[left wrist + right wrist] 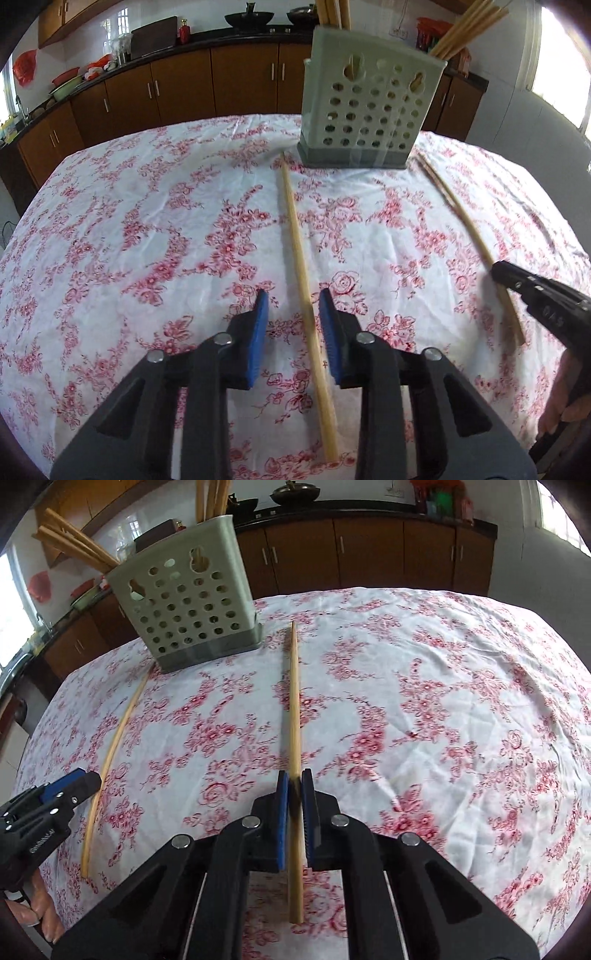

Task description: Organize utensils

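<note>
A grey-green perforated utensil holder (369, 110) stands at the table's far side with several wooden chopsticks sticking out of it; it also shows in the right wrist view (192, 605). One chopstick (306, 295) lies on the cloth between the open blue pads of my left gripper (293, 306), apart from both pads. My right gripper (295, 786) is shut on a second chopstick (294, 709), which points toward the holder. In the left wrist view that chopstick (465, 221) and the right gripper (496, 271) show at the right. The left gripper (83, 779) shows in the right wrist view beside the first chopstick (110, 746).
The table (147, 221) wears a white cloth with red flowers. Behind it run brown kitchen cabinets (177, 85) under a dark counter with woks, bowls and bottles. Windows (561, 62) show at the far right and left.
</note>
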A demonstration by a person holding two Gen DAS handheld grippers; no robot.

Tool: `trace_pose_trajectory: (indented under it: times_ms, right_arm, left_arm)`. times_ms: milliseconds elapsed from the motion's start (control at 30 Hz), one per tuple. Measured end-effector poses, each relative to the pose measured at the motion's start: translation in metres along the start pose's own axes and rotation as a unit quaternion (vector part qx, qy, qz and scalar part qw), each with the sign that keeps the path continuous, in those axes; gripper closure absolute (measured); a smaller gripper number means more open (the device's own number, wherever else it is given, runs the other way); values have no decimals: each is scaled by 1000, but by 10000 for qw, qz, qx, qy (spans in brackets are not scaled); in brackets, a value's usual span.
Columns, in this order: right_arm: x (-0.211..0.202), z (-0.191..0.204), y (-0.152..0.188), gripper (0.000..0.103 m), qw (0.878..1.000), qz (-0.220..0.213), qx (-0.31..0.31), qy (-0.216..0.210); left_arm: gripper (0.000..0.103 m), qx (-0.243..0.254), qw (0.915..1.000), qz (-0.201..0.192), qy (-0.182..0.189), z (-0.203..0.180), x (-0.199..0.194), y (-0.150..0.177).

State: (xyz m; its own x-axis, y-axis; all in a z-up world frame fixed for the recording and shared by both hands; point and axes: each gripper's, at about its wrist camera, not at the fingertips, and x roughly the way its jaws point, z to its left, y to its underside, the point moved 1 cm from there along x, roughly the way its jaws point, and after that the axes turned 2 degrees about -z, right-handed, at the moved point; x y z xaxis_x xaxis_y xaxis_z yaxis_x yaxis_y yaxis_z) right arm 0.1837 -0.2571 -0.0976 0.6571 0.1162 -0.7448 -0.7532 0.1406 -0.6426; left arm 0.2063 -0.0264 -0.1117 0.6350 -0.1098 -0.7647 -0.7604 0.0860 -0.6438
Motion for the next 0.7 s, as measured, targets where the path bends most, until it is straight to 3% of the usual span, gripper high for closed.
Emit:
trace_pose_trajectory:
  times_ms: [100,433,700]
  right_arm:
    - [0,-2,0,95,10000,-3,-38,1]
    - [20,0,-23,95,9995,-9,-263,168]
    - [35,-4,-39,95,9992,-50,-311,263]
  left_arm:
    - [95,54,9998,-37,-205,-1,4,-1]
    - [94,-384,9977,10,-551,58,30,-36]
    - [90,-273,9986,-95,-441,74,42,-51]
